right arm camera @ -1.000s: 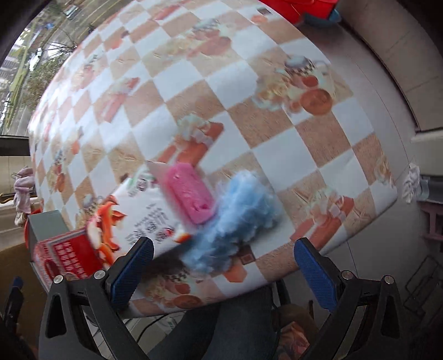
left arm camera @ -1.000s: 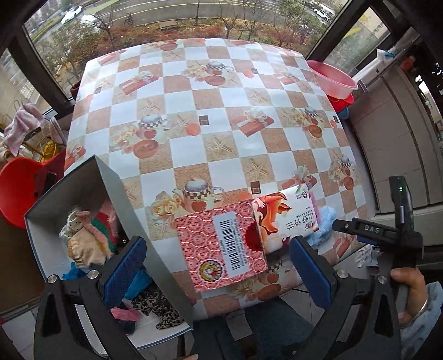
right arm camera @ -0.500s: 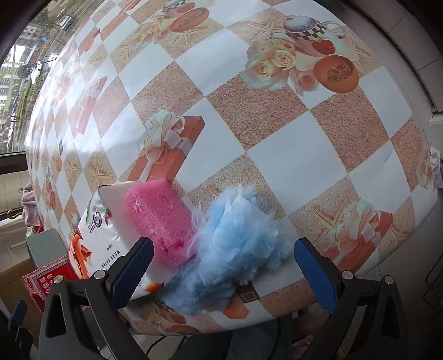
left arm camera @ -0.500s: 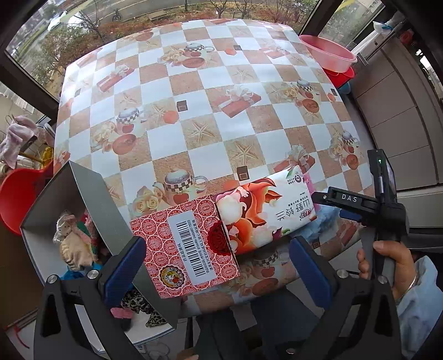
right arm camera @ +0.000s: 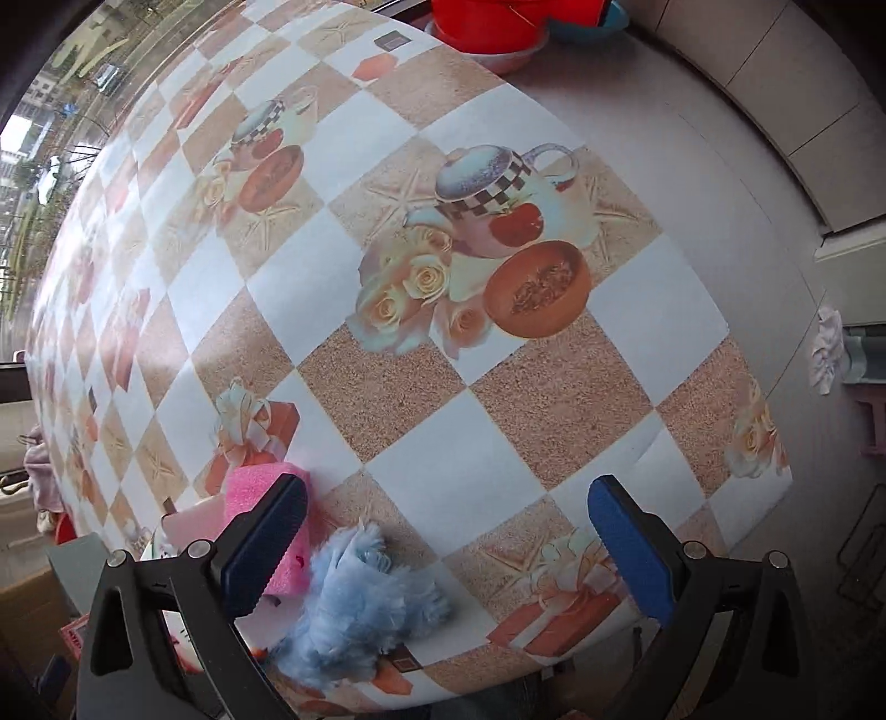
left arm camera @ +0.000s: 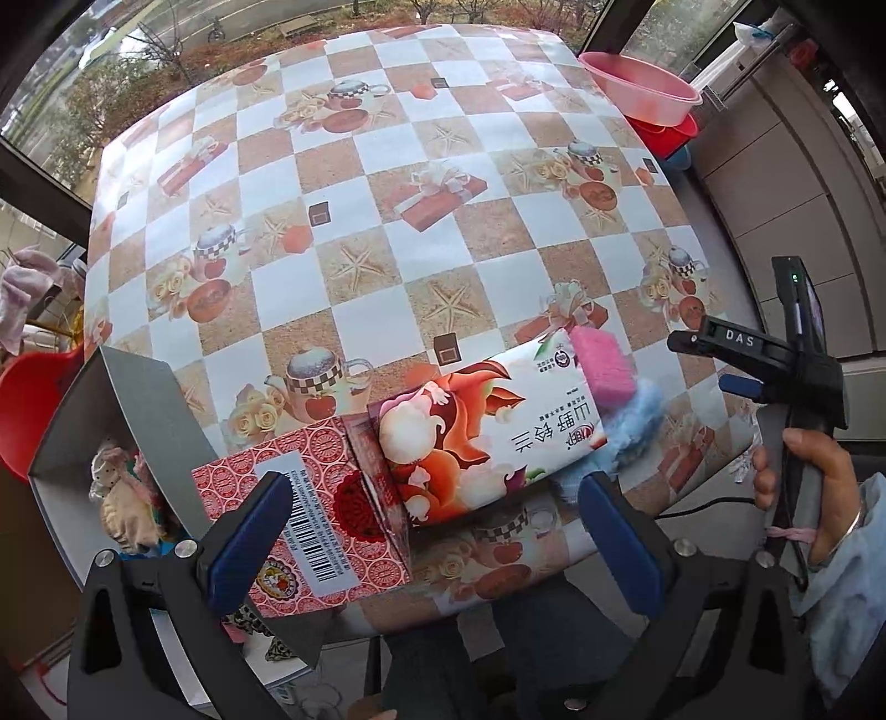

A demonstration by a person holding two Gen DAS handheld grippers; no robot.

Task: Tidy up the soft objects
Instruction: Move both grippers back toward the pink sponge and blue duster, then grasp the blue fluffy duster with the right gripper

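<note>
Both the left tongs [left arm camera: 432,531] and right tongs [right arm camera: 443,543] gape wide, empty. Some soft toys already fill the grey box [left arm camera: 133,399] off the surface's near-left corner; the pink sponge [right arm camera: 260,487] and blue fluffy cloth [right arm camera: 354,603] wait near the near edge.

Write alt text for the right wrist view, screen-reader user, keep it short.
The open right gripper hovers low over a table covered in a checked tablecloth, holding nothing. A fluffy blue soft item lies between its fingers near the left one, touching a pink sponge partly hidden behind that finger. Red basins sit beyond the table's far edge.
</note>
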